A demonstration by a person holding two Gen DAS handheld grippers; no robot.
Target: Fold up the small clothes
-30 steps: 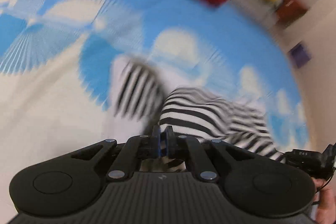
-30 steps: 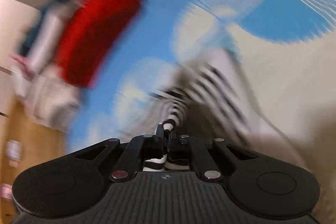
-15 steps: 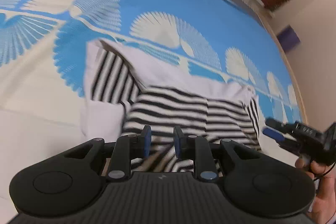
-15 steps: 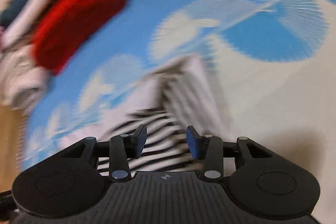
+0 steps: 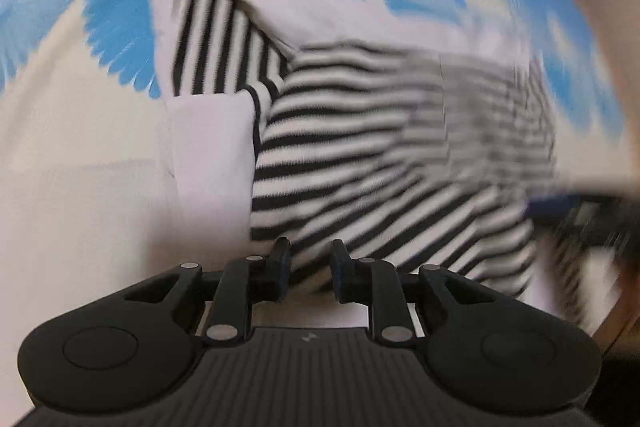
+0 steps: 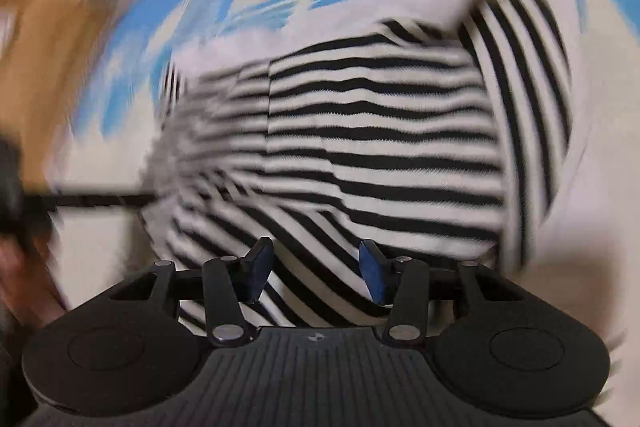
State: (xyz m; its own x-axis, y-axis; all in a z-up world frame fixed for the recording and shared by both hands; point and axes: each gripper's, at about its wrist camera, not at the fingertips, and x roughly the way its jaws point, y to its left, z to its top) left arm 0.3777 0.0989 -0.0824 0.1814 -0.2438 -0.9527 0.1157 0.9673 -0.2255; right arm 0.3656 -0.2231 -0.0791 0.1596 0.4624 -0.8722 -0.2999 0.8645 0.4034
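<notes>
Lying folded on a blue-and-white patterned bedspread (image 5: 80, 163), a black-and-white striped garment (image 6: 380, 155) sits beneath the left gripper (image 5: 308, 269), fingers parted and empty, and the right gripper (image 6: 314, 273), fingers opening, gripping nothing.

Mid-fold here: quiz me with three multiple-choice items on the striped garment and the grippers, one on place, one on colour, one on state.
1. Where does the striped garment lie?
A. On the blue and white patterned bedspread
B. On a wooden chair
C. Inside a basket

2. What colour are the garment's stripes?
A. Red and white
B. Black and white
C. Green and yellow

3. What do the left gripper and the right gripper hold?
A. Each a sleeve
B. One sock together
C. Nothing; both are open

Answers:
1 A: patterned cloth surrounds the garment in both wrist views.
2 B: black bands alternate with white.
3 C: a gap shows between each pair of fingers, the right ones opening, the cloth lying beyond them.
</notes>
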